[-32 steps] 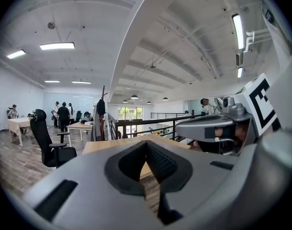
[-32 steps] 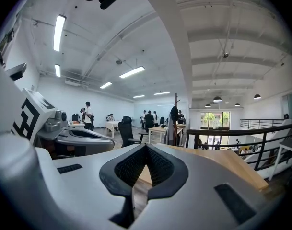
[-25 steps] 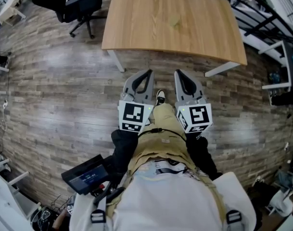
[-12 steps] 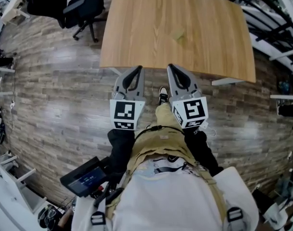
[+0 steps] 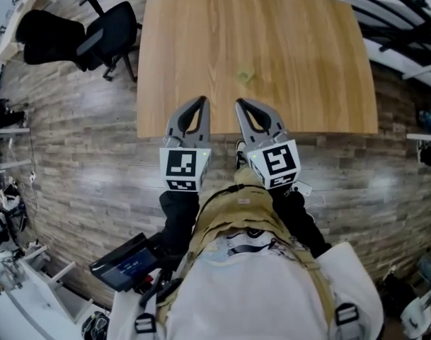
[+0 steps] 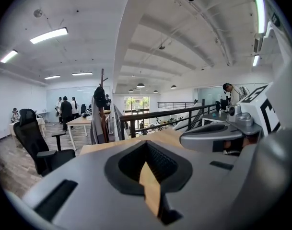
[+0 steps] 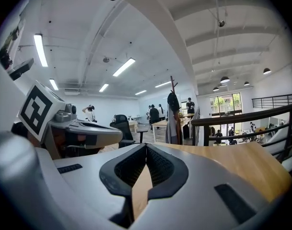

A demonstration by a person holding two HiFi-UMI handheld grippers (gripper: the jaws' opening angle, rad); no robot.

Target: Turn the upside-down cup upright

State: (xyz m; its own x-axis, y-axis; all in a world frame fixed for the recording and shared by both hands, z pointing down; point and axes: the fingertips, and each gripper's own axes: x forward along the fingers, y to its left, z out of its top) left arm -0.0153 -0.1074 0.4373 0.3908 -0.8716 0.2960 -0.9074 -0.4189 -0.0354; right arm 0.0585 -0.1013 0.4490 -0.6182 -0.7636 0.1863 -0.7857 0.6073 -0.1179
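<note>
The left hand-held gripper (image 5: 199,102) and right hand-held gripper (image 5: 240,104) are both pinched shut with nothing in them, tips just over the near edge of the surface (image 5: 314,41). The cup (image 5: 245,76) sits alone mid-surface, ahead of them and slightly nearer the right one. It's too tiny to tell which end's up.

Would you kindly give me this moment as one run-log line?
left claw: shut, empty | right claw: shut, empty | both at table near edge | cup: on table, untouched, beyond claws
</note>
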